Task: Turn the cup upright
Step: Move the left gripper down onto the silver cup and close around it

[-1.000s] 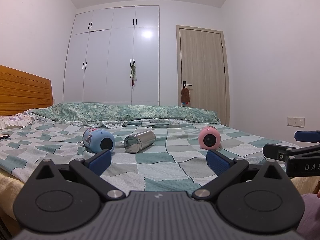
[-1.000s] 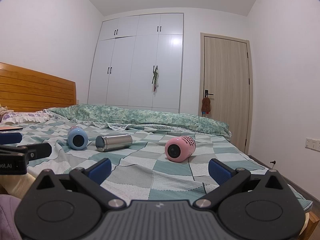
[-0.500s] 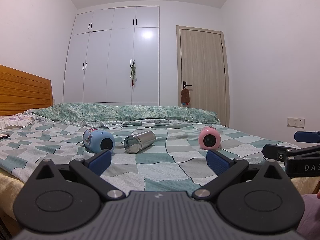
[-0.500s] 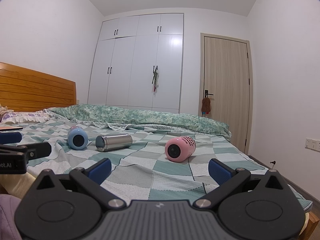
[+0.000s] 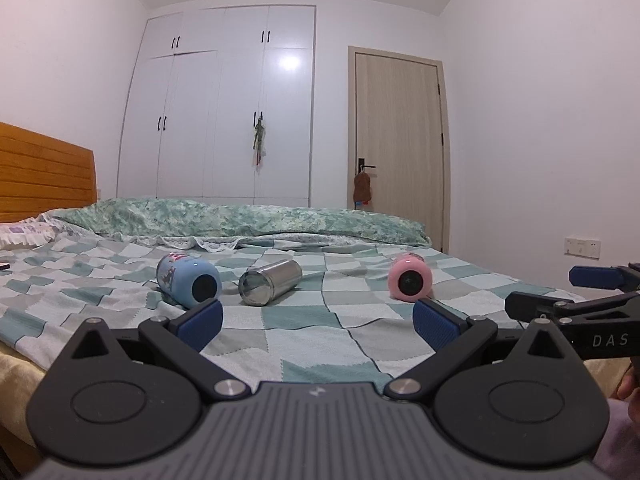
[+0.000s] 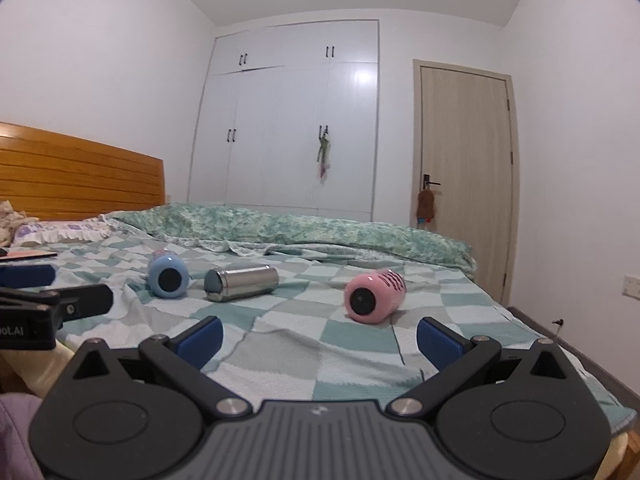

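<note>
I read "DAS" on the right gripper (image 5: 576, 292); both it and my left gripper (image 5: 318, 316) gape empty, pink cup (image 6: 374, 293), blue cup (image 5: 188, 284) and steel cup (image 5: 270, 282) lying sideways ahead

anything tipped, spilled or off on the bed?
Yes: all three cups lie on their sides on the checked bedspread: the blue cup at left, the steel cup beside it, and the pink cup apart at right. No spill shows. Both tools, left and right, are open, holding nothing.
</note>
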`<state>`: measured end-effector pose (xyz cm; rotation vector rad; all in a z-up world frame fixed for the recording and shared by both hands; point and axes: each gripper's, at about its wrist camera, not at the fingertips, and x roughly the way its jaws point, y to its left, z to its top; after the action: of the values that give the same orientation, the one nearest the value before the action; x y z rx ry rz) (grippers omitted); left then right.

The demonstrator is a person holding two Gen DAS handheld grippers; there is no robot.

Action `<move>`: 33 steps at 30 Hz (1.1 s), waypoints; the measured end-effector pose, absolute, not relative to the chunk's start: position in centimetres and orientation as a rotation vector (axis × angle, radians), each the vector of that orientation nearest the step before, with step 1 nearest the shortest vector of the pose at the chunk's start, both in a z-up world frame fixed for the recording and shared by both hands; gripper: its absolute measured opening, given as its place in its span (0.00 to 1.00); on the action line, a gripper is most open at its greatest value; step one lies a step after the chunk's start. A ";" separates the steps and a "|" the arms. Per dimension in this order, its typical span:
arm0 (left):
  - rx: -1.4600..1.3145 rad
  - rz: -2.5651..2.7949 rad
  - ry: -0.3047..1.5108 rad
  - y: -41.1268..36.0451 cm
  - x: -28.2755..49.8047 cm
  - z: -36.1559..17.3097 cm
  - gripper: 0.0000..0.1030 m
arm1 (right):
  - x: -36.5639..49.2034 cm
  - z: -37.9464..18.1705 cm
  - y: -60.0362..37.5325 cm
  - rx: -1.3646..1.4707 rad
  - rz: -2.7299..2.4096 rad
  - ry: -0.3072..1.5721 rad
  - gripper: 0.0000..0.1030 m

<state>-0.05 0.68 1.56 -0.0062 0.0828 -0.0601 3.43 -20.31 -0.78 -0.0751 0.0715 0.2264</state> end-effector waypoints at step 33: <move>0.162 -0.047 0.535 4.9 32.3 8.3 1.00 | 34.6 4.8 -13.4 -0.187 0.450 0.312 1.00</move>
<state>32.29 4.88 8.26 0.1625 0.5350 -0.0473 34.57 -13.43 4.83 -0.1875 0.3124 0.4498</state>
